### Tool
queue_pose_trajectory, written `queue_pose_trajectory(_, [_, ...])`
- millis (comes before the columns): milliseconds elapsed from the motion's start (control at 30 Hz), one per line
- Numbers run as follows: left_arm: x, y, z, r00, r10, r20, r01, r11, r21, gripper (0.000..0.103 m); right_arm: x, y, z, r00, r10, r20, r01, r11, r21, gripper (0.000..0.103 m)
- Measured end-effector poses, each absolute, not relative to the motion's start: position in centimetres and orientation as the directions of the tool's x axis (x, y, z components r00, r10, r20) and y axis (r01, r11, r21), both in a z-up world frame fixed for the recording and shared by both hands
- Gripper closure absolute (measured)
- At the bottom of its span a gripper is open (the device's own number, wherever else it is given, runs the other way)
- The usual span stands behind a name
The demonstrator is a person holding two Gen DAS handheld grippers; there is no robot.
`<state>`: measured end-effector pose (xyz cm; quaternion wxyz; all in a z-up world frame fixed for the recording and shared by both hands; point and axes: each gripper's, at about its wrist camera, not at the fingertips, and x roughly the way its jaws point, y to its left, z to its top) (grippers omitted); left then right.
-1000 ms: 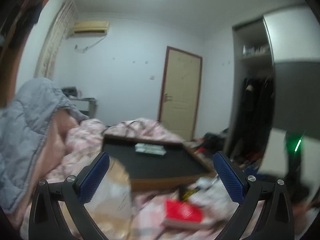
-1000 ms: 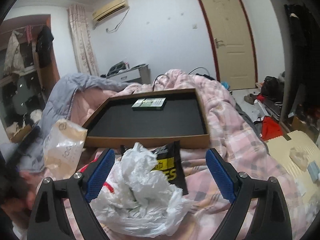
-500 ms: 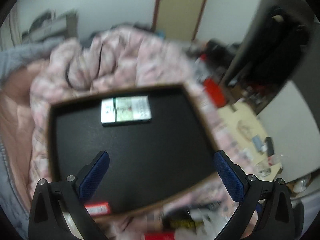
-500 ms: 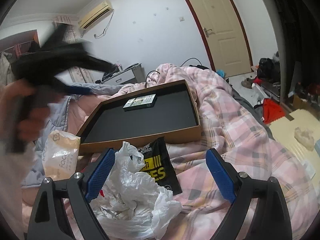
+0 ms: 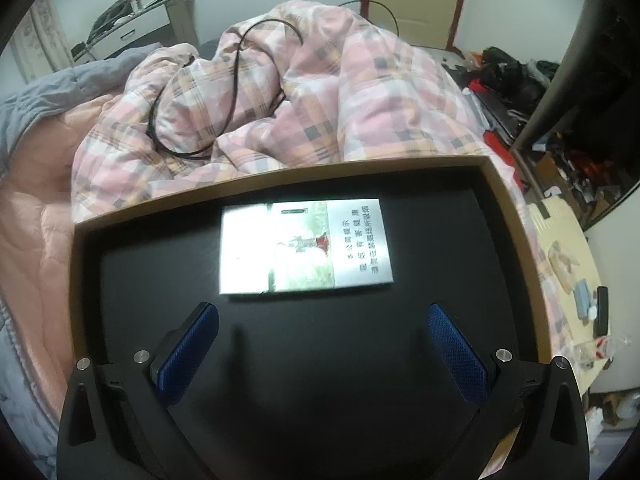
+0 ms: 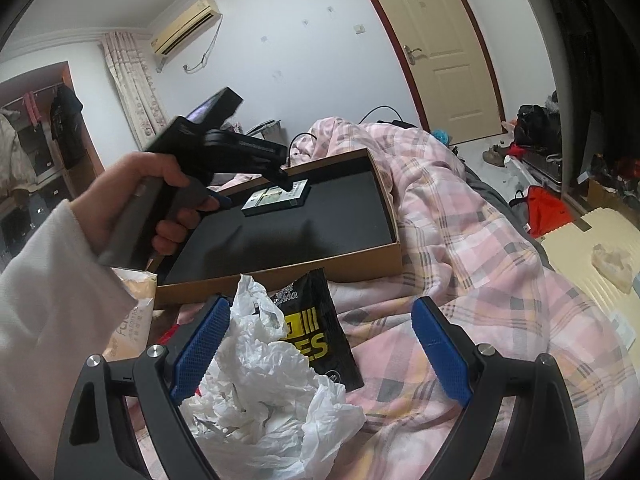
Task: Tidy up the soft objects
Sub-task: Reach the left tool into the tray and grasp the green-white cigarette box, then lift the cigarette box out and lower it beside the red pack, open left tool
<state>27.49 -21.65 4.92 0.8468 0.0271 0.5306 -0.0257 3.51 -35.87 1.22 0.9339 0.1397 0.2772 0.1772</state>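
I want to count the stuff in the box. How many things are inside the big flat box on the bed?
1. A silver and green pack lies flat near the far side of the brown tray box, past the open left gripper. The gripper hides part of the floor, so more may be hidden.

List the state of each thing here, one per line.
Left gripper: open, empty, above the tray.
Right gripper: open, empty, over the plastic bag.
Tray: open, on the bed.
Flat box: closed, lying flat in the tray.
Plastic bag: crumpled.
Black packet: lying flat.
Door: shut.
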Motion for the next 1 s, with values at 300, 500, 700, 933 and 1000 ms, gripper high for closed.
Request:
queue_pose_trajectory(300, [28.2,-22.8,3.4,0.476,0.013,-0.880,0.072,0.996,0.053,0.000,3.8,-36.1,1.0,0.775,0.425,-0.468,-0.260,0.889,0.377,0.011])
queue_pose_trajectory(500, [28.1,-23.2,3.7,0.541,0.084,-0.837,0.065,0.988,0.141,0.000,3.6,-35.7,1.2,0.780,0.420,-0.464,-0.264,0.893,0.364,0.011])
queue_pose_trajectory(700, [28.6,-22.3,3.1,0.516,0.111,-0.849,0.012,0.991,0.137,0.000,3.5,-35.6,1.1,0.778,0.421,-0.467,-0.265,0.893,0.364,0.011])
queue_pose_trajectory(933, [28.9,-22.3,2.1,0.541,0.119,-0.832,-0.001,0.990,0.141,0.002,3.4,-35.4,1.2,0.778,0.419,-0.468,-0.267,0.895,0.357,0.011])
queue_pose_trajectory(1000, [28.9,-22.1,2.2,0.548,0.105,-0.830,-0.014,0.993,0.117,0.002,3.4,-35.4,1.2,0.776,0.421,-0.470,-0.267,0.894,0.361,0.011])
